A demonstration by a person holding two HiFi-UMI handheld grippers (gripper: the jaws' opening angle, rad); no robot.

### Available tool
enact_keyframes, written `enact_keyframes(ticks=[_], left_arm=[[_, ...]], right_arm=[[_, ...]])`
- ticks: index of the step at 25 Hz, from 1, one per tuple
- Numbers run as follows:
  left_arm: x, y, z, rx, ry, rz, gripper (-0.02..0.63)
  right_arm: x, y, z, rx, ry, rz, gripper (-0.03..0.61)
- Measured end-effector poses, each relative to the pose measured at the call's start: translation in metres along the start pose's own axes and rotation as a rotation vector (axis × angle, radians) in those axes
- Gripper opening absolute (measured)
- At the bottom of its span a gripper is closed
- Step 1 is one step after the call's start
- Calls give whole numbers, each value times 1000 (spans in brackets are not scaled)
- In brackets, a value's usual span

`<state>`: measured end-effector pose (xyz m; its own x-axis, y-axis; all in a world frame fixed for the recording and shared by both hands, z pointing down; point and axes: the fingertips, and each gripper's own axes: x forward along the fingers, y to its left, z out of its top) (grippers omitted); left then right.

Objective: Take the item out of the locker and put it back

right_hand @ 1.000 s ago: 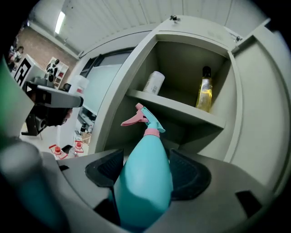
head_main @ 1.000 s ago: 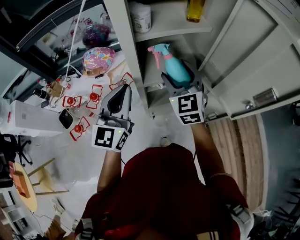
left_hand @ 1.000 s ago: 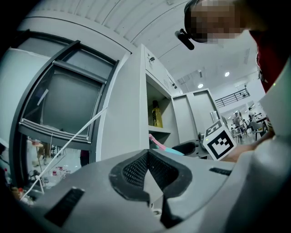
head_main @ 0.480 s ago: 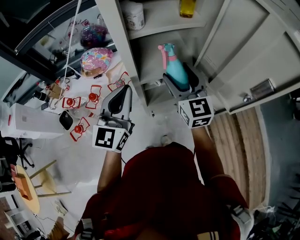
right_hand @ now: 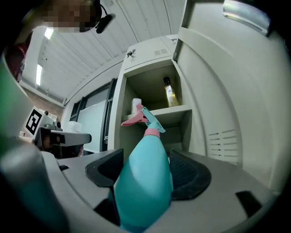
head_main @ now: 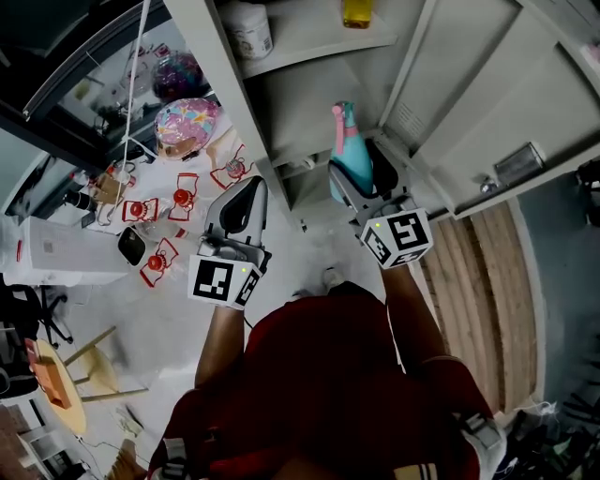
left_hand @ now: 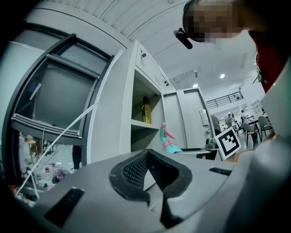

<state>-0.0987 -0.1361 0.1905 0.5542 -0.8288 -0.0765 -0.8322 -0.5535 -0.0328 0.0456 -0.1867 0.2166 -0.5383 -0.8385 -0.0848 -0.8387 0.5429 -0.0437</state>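
Withdrawn since a second ago: the right hand-held gripper [right_hand: 146,173] and its spray bottle [head_main: 351,155], both now nearer the person and lower against the shelf edge; the pink trigger, earlier pointing well to the left, shows narrower. The left hand-held gripper [head_main: 249,187] keeps its place. Nearest: person in a red top [head_main: 319,375], both arms reaching forward. Left hand-held gripper: jaws together, nothing between them, held before the left side wall of the locker [head_main: 220,89]. Right hand-held gripper: jaws clamped on the teal body of the spray bottle, one pad on each side, the bottle upright with its pink trigger head uppermost. Spray bottle: at the mouth of the lower compartment [head_main: 300,108], below the shelf [head_main: 309,42]; whether it is just inside or just in front cannot be told. Shelf, above: white jar [head_main: 246,30] to the left, yellow bottle [head_main: 356,11] to the right, well apart. Door [head_main: 478,84]: swung open to the right, with a metal handle [head_main: 511,166] on its face. Wooden floor [head_main: 478,281] lies beneath the door. Left of the locker, on a pale surface: pink patterned round item [head_main: 186,122] and several small red-and-white items [head_main: 187,195] near it.
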Motion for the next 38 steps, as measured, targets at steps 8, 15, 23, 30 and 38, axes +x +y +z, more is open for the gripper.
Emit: enact_keyframes(ticks=[8, 15, 23, 30, 38], left_arm=[[4, -14, -12, -4, 29, -42, 6], [3, -24, -21, -5, 51, -63, 6], [3, -30, -41, 3, 79, -65, 6], [2, -31, -58, 5, 87, -61, 6], [-1, -37, -81, -17, 92, -88, 6]], right_arm=[[-19, 10, -8, 19, -54, 47, 318], [-32, 17, -22, 44, -67, 68, 318], [-42, 18, -43, 58, -83, 83, 318], [-50, 16, -65, 84, -92, 89, 318], [-61, 16, -92, 93, -81, 69, 318]])
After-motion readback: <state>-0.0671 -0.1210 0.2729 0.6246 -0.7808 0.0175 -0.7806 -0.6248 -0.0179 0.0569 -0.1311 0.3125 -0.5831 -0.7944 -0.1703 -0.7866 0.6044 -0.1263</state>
